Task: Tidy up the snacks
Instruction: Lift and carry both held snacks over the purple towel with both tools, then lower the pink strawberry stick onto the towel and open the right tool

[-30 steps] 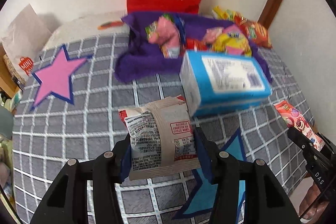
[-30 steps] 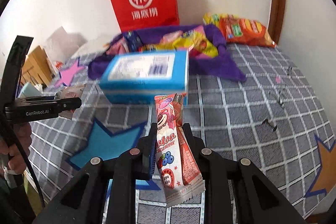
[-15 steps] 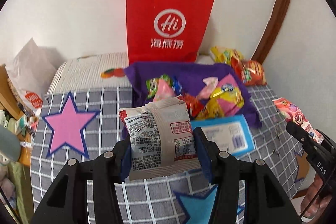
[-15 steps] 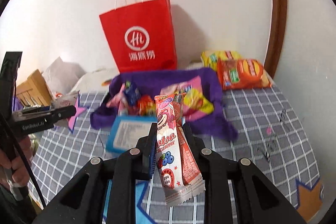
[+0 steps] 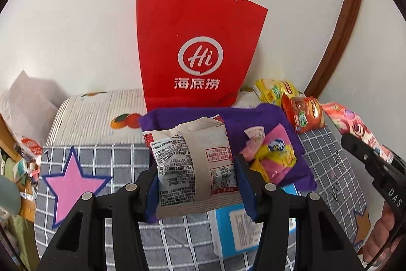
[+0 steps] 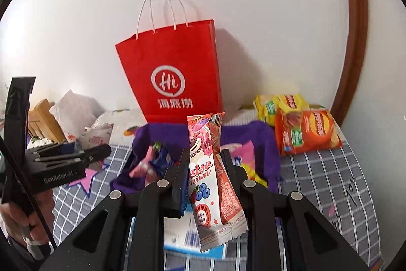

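The left gripper (image 5: 196,179) is clamping a beige snack packet (image 5: 192,166) between both pads, holding it upright above the grey checked bedspread (image 5: 106,156). At 12 o'clock from it, a red paper bag (image 5: 198,50) is standing against the wall, mouth open. Directly below the bag, a purple cloth (image 5: 269,118) is lying spread on the bedspread, carrying loose pink and yellow snack packs (image 5: 276,156). A blue box (image 5: 241,227) is lying flat at 5 o'clock from the left gripper, near the cloth's front edge. The right gripper (image 6: 205,169) is gripping a pink wafer bar (image 6: 205,169) tightly, jaws fully closed on it, bar standing nearly vertical. At 2 o'clock from the right gripper, orange and yellow chip bags (image 6: 302,131) are resting by the wall, just beside the cloth.
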Tool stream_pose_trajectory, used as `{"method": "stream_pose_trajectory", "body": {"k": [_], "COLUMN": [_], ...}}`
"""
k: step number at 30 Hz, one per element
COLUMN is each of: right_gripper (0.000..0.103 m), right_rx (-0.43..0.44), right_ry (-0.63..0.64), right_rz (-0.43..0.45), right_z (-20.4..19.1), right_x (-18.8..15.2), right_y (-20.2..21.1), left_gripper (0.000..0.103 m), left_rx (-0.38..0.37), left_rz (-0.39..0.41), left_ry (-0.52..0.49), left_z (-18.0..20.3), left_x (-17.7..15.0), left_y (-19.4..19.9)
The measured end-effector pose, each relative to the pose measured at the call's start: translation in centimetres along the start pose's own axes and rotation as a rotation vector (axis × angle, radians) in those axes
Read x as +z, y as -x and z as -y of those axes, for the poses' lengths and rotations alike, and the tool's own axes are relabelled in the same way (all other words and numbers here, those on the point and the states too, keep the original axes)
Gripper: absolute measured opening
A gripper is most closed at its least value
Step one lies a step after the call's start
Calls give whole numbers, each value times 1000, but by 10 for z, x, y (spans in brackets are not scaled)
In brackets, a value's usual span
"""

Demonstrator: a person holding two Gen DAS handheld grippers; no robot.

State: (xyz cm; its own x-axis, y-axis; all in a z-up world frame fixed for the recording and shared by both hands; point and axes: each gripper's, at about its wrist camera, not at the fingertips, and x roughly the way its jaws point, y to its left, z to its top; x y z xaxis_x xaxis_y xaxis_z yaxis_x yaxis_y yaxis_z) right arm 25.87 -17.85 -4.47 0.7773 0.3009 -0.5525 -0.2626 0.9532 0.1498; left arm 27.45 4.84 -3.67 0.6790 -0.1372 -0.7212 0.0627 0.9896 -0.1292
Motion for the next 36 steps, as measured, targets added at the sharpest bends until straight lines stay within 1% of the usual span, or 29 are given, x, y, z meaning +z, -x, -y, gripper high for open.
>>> {"method": "stream_pose_trajectory", "body": {"k": [7,14,19,22,24,25,28,31,36], "right_gripper": [22,22,23,23,23,23,23,23,24], "right_rx": [13,62,94,90,74,72,114,142,175], "right_ry": [-23,-29,-40,-50,-54,-60,-66,-62,-6], "right_rz": [-45,-75,-115,-151,-194,-202,-234,-279,-350], "right_z": [0,-4,3,11,17,20,27,30,17], "right_x": [28,41,34,26,24,23,18,13,6], "right_y": [-39,-77,-103,-120,-133,-136,-147,-155,-165], "left_gripper": [50,50,50,50,51,51,50,51,51], "left_rx": [-9,-29,-40,-23,-21,-17,-33,-37,-46], "left_rz": [-4,-21,-39,-54,-66,-93,-114,-115,-128], "left_ry": [6,47,78,83,92,91,99,96,95], "left_z": [-5,-10,-15,-19,-22,-22,-25,-26,-24], "left_x": [22,41,48,43,40,40,37,37,37], "left_y": [-20,-47,-70,-84,-93,-99,-104,-105,-111]}}
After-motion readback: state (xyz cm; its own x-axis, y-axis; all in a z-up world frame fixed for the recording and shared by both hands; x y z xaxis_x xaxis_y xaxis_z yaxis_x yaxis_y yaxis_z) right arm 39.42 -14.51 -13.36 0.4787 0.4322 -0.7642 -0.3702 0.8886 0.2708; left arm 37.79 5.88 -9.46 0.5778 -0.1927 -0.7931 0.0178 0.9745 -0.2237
